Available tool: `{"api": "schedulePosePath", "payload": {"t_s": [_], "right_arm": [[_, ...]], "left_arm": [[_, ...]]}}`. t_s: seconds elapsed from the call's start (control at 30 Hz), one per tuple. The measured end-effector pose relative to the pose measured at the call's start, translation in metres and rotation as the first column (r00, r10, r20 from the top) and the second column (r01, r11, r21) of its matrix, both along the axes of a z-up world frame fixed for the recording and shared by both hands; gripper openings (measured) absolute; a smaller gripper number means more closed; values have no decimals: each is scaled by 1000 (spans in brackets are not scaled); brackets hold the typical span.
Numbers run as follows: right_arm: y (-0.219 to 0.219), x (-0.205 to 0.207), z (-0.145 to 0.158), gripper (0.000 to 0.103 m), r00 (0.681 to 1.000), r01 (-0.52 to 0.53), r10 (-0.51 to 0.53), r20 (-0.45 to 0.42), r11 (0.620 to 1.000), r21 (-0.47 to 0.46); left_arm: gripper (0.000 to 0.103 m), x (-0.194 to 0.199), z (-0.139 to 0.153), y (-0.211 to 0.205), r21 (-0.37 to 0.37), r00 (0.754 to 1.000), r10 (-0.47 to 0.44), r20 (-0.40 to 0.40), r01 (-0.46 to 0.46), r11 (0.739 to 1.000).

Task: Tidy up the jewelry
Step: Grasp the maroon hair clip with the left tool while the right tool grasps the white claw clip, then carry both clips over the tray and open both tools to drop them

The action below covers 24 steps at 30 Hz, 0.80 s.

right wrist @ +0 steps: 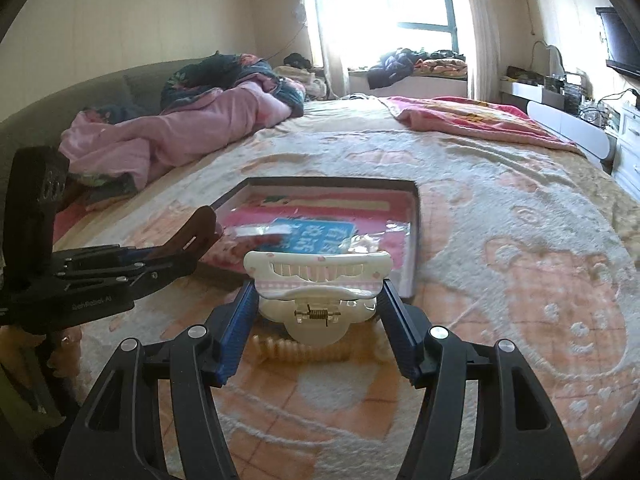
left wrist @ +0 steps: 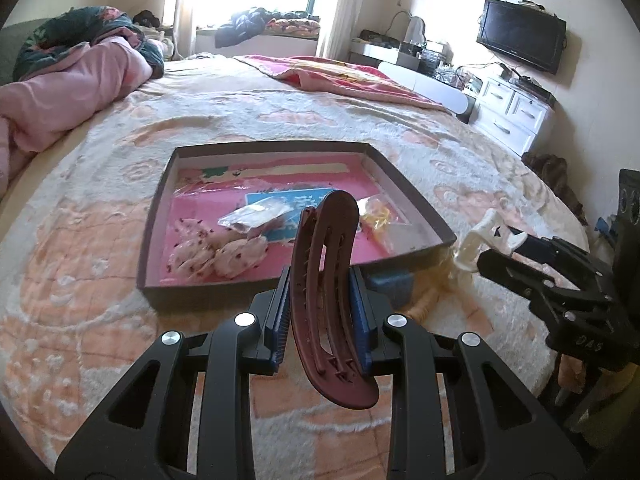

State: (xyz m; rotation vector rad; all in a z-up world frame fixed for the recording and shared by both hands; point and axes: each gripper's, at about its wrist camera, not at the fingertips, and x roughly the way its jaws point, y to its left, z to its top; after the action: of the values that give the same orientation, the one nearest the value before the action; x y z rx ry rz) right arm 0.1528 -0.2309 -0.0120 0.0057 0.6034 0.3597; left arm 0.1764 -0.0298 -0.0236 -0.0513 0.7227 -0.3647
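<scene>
Left wrist view: the left hand-held gripper (left wrist: 323, 312) is clamped on a long, curved, dark-red hair clip (left wrist: 326, 280), its blue pads (left wrist: 362, 316) pressing the clip's two sides. The clip stands roughly upright between the fingers, its upper tip arching over the near edge of a shallow dark-walled box (left wrist: 408, 184) that lies on the bed (left wrist: 100, 312). The box has a pink floor and holds several clear plastic bags (left wrist: 218, 254) of small pink pieces, a blue card (left wrist: 296, 208) and a bag with something yellow (left wrist: 376, 216). At the right edge, the right hand-held gripper (left wrist: 486, 246) carries a white claw clip (left wrist: 478, 242) just beside the box's near right corner, above the patterned bed cover. A crumpled pink quilt (left wrist: 68, 88) lies at the far left of the bed.

Right wrist view: the right hand-held gripper (right wrist: 318, 300) grips the white claw clip (right wrist: 318, 280) by its sides, jaws about half spread, the clip's teeth facing away and its spring toward the camera. The clip hangs over the near rim of the box (right wrist: 416, 216). On the left, the left hand-held gripper (right wrist: 176, 256) holds the dark-red hair clip (right wrist: 198, 232), whose tip reaches near the box's left wall. A ribbed cream item (right wrist: 296, 350) lies on the bed (right wrist: 520, 280) below the claw clip.
</scene>
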Motion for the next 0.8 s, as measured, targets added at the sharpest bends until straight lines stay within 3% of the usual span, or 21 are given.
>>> {"api": "schedulePosePath", "payload": {"t_s": [0.8], "right_arm": [[-27, 73, 5, 59, 996, 89, -88, 23, 995, -39]], "left_arm": [[20, 58, -12, -28, 0, 999, 28, -18, -28, 1000]]}}
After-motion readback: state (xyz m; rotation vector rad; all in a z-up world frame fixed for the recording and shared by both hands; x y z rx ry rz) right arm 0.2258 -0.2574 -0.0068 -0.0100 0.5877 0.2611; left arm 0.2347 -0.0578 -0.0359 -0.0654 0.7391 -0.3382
